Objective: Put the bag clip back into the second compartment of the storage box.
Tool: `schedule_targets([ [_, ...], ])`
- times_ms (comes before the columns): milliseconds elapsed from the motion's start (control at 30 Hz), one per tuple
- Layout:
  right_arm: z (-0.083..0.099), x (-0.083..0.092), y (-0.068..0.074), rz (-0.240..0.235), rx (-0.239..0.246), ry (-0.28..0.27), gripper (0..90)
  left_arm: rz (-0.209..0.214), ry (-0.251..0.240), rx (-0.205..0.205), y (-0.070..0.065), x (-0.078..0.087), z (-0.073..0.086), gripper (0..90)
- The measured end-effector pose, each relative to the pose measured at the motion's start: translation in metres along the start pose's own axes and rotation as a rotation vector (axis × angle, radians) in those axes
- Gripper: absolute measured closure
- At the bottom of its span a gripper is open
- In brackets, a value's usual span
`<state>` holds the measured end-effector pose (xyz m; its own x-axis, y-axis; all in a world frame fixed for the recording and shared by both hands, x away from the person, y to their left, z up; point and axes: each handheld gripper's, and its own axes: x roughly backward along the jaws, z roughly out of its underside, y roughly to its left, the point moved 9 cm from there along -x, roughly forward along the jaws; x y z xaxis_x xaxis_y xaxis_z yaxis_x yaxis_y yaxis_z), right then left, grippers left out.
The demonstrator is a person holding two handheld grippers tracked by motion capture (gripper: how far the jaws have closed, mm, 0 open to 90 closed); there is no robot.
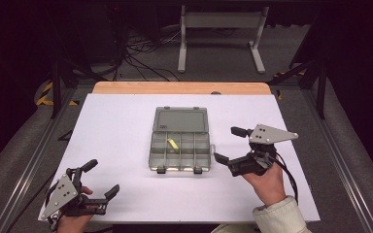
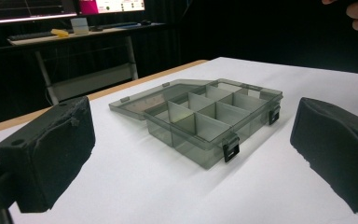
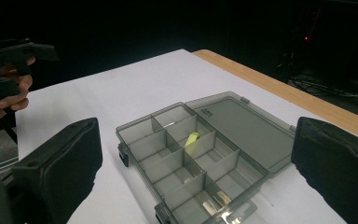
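High view shows the right gripper [image 1: 230,144] at centre right, jaws spread with nothing between them, just beside the box [image 1: 180,145]. Lower left, the left gripper [image 1: 100,177] rests wide apart too, well away. That box sits mid-counter [image 1: 116,126], its smoky clear plastic lid laid flat back so the square compartments stay reachable; a small yellow piece [image 1: 173,144] lies in one.
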<state>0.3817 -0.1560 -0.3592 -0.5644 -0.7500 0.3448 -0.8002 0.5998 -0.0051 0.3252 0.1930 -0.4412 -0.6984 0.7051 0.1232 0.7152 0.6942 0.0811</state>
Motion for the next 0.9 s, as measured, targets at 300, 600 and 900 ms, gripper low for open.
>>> schedule_targets([
  [300, 0.018, 0.019, -0.007, 0.024, -0.010, -0.056, 2.2, -0.002, 0.001, -0.003, 0.001, 0.000, 0.000, 0.3],
  [600, 0.042, 0.034, -0.012, 0.038, -0.032, -0.120, 1.4, -0.006, -0.002, 0.004, 0.001, 0.001, 0.000, 0.3],
  [900, 0.076, 0.038, -0.015, 0.043, -0.065, -0.098, 1.2, -0.008, 0.001, 0.003, 0.002, 0.000, 0.000, 0.2],
])
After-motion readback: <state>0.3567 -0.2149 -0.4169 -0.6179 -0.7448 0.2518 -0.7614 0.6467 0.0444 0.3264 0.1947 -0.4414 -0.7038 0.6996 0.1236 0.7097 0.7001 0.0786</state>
